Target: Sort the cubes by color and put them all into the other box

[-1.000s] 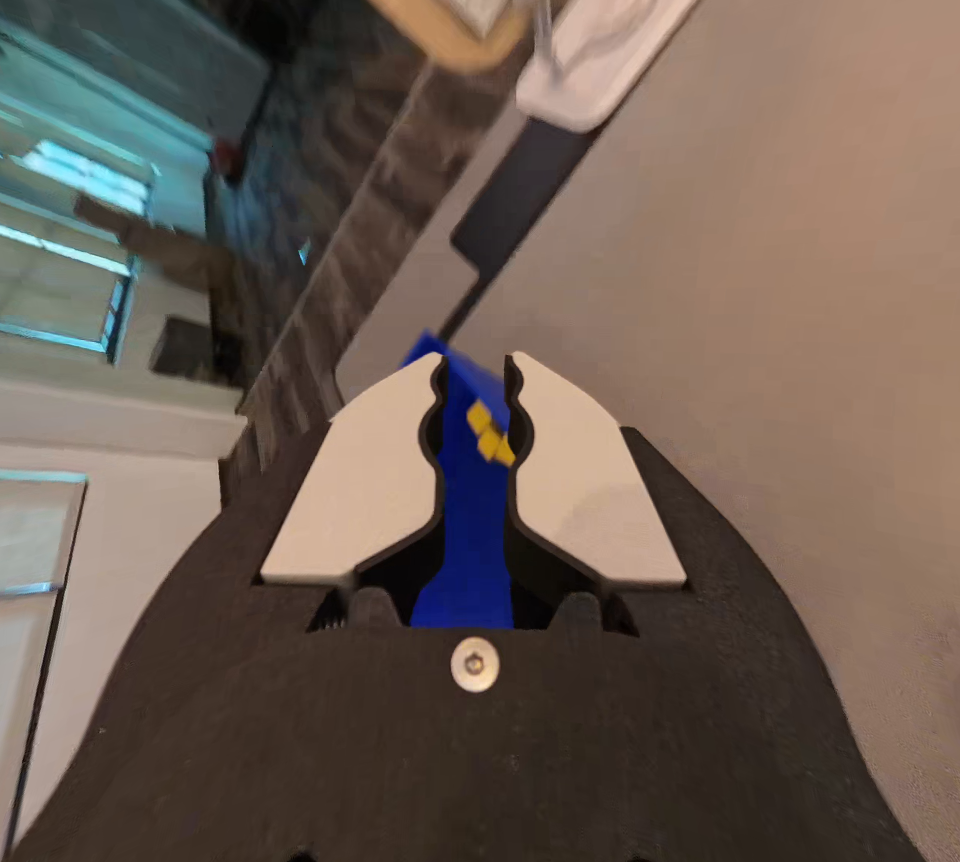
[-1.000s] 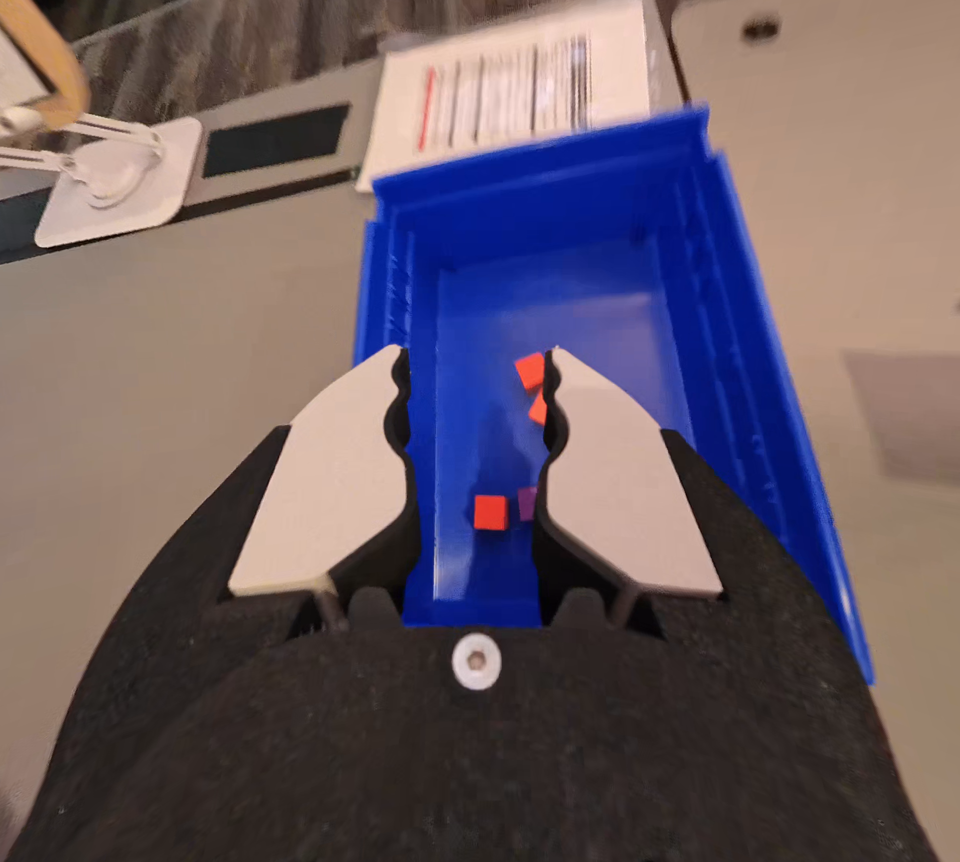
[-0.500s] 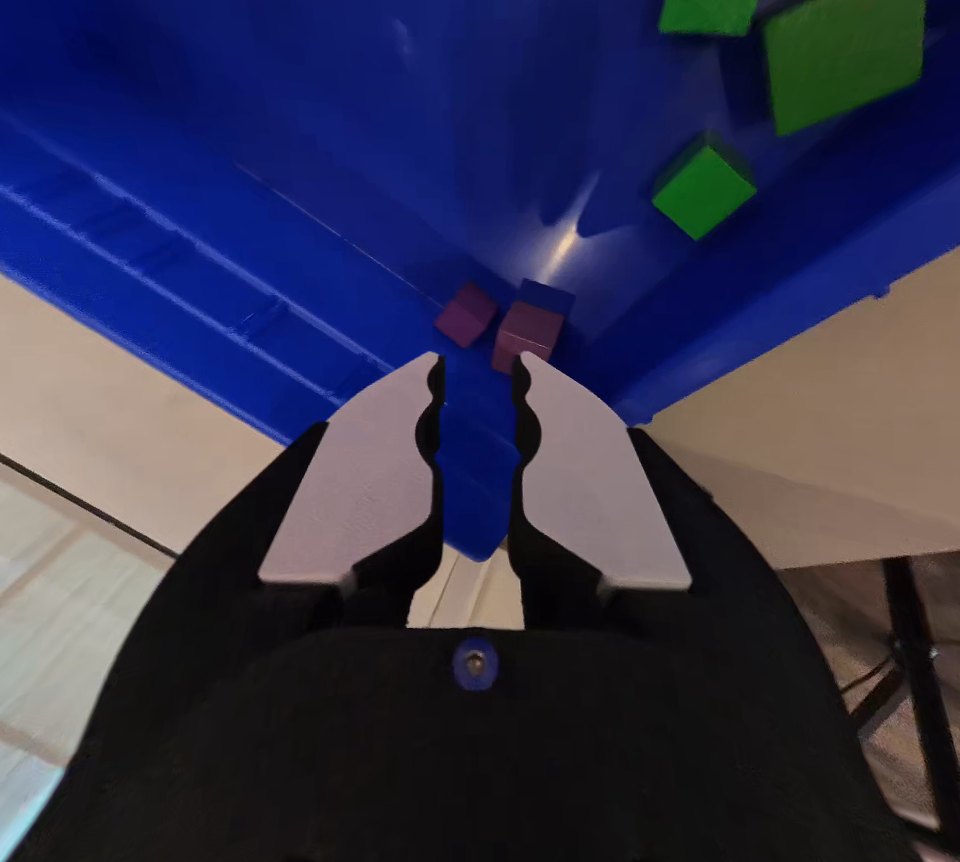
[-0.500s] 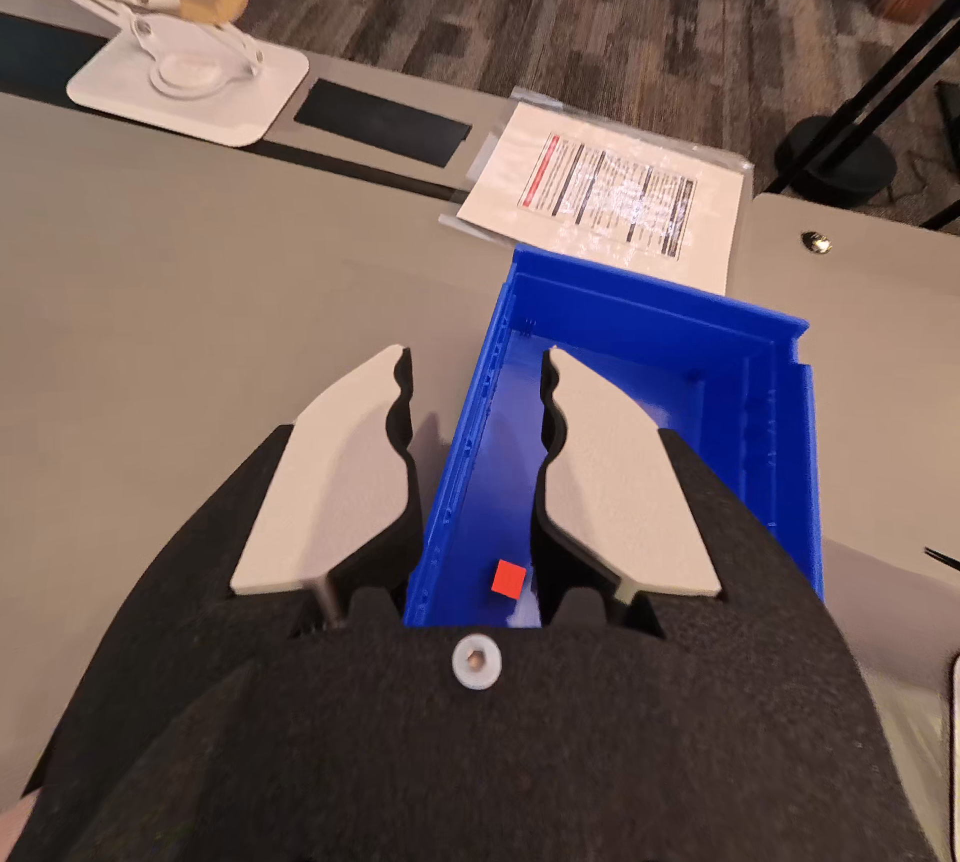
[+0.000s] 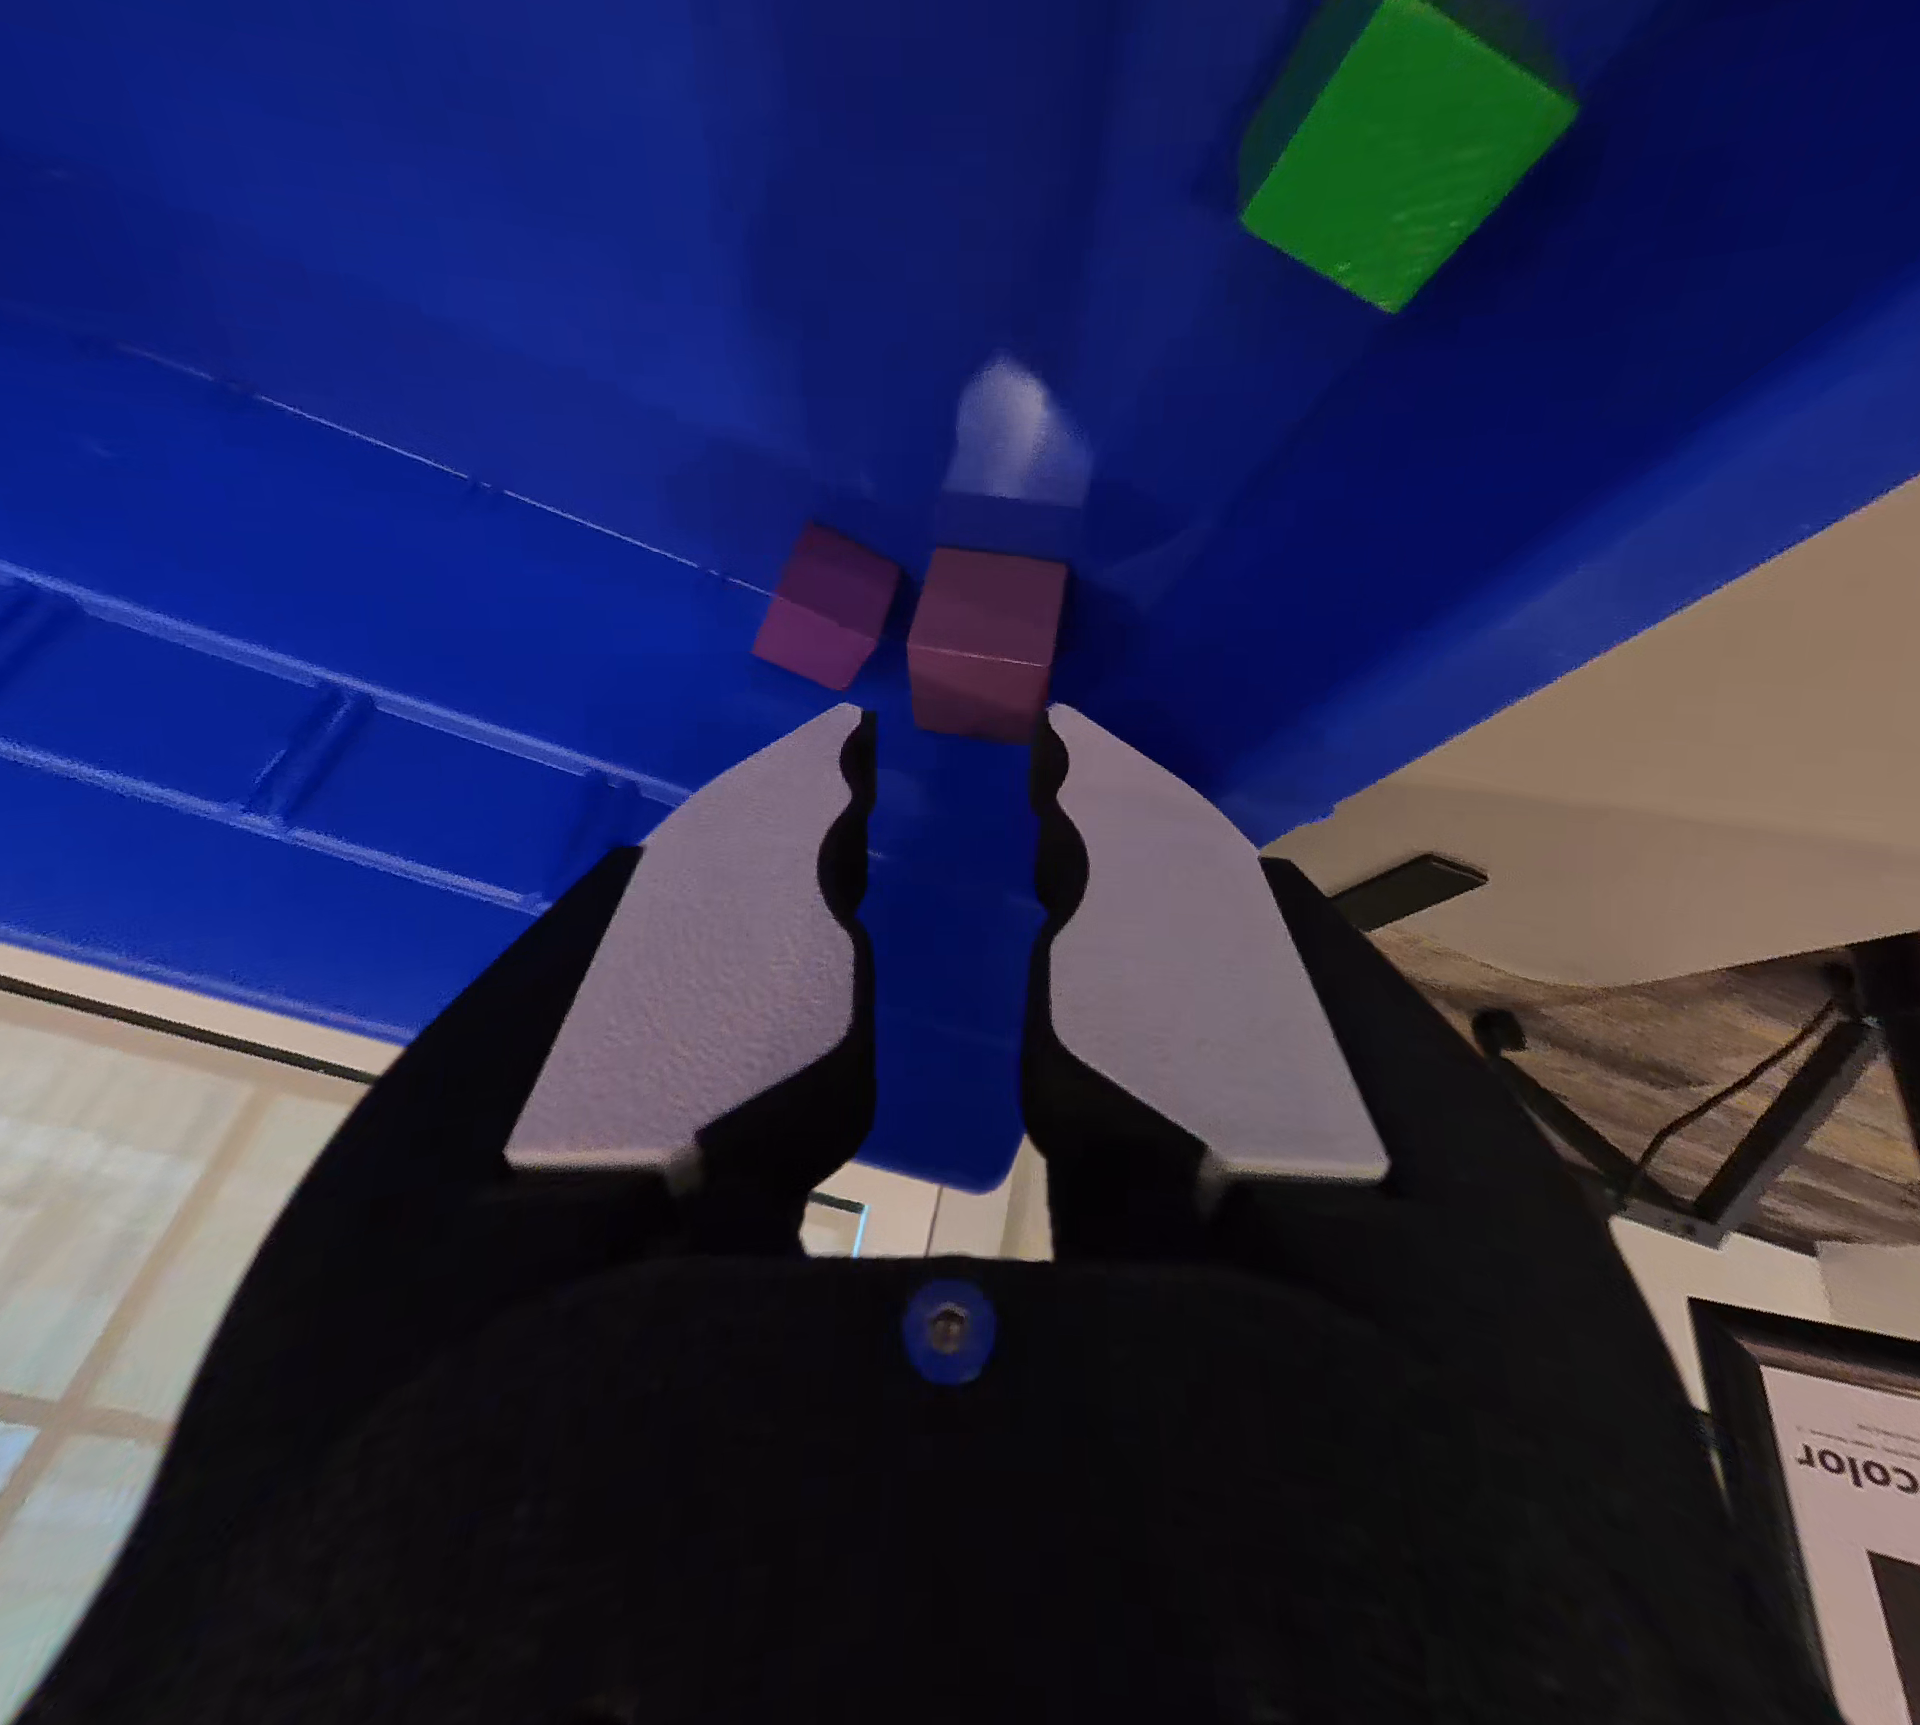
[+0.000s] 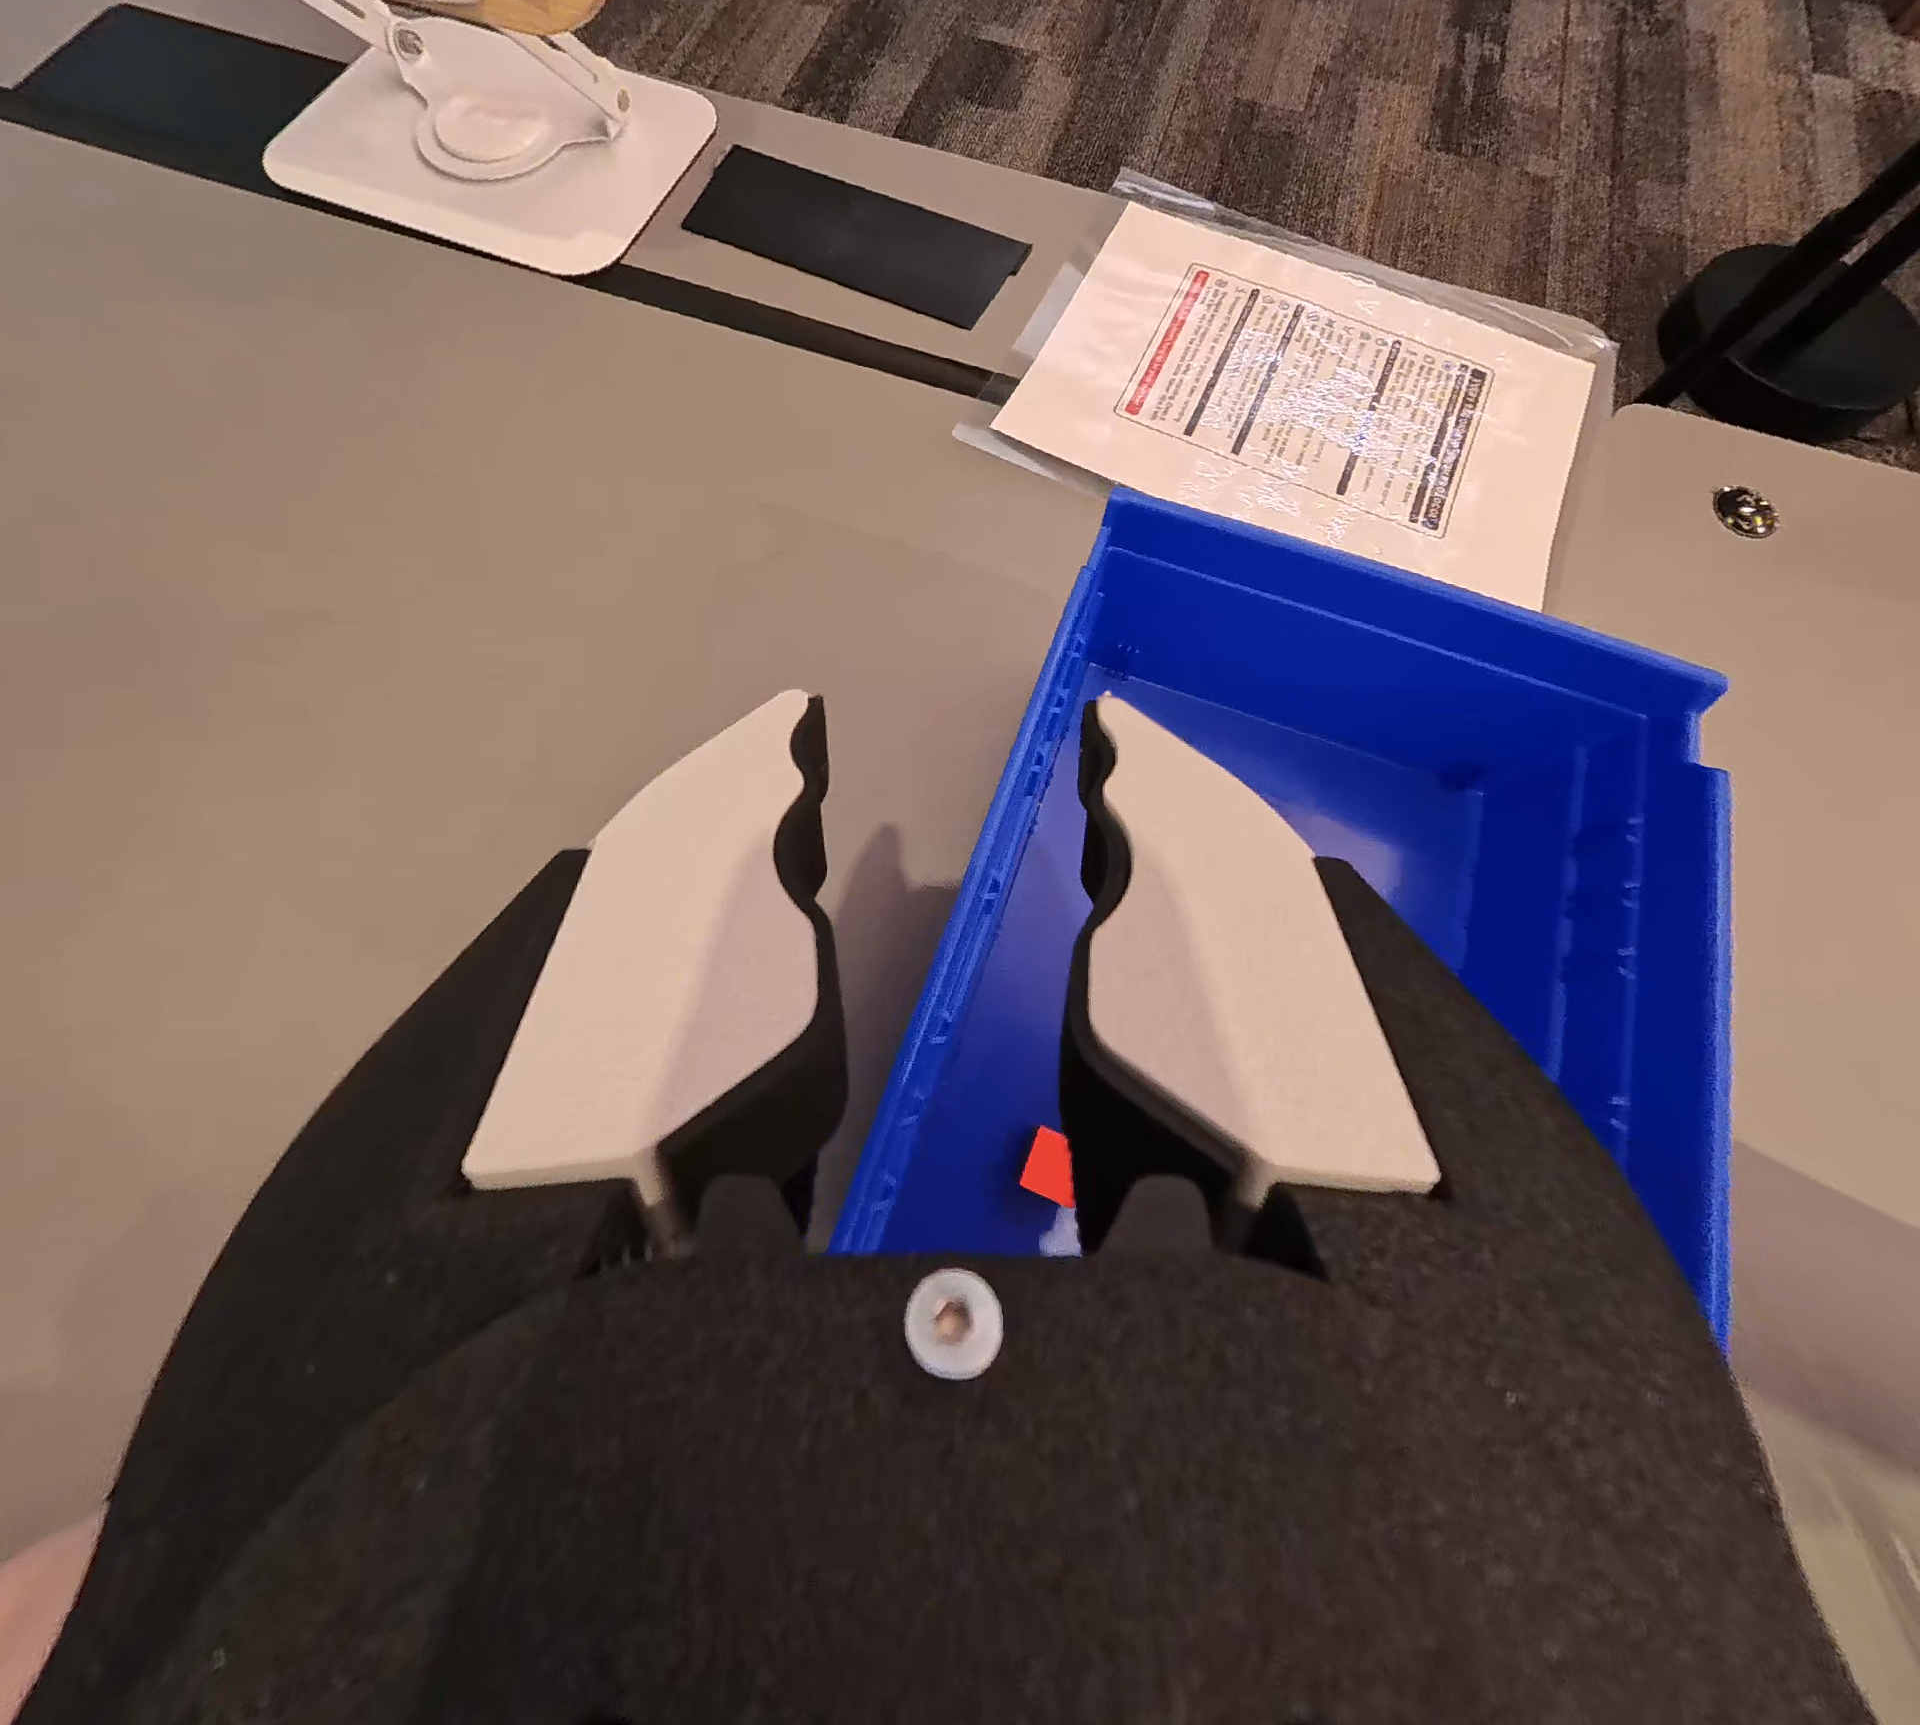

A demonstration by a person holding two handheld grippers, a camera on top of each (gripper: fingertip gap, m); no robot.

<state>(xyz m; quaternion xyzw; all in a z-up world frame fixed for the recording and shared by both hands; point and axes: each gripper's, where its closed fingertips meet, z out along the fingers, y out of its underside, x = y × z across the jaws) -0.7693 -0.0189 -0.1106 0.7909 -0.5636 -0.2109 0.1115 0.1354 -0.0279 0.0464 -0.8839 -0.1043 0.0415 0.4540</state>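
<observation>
Left gripper (image 5: 951, 719) is pointing into a blue box (image 5: 436, 241) with its jaws slightly apart, gripping nothing; two purple cubes (image 5: 982, 636) are sitting just past its fingertips in the box corner, a green cube (image 5: 1403, 148) farther up right. Right gripper (image 6: 951, 719) is hovering spread wide, straddling the left wall of the other blue box (image 6: 1351, 667) on the grey table (image 6: 416, 532), a red cube (image 6: 1047, 1166) lying inside by its right finger.

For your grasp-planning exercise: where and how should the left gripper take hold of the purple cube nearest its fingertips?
Grip the nearer purple cube across its two flat side faces, coming straight ahead. The open left gripper already lines up; the second purple cube leaves only a narrow gap.
</observation>
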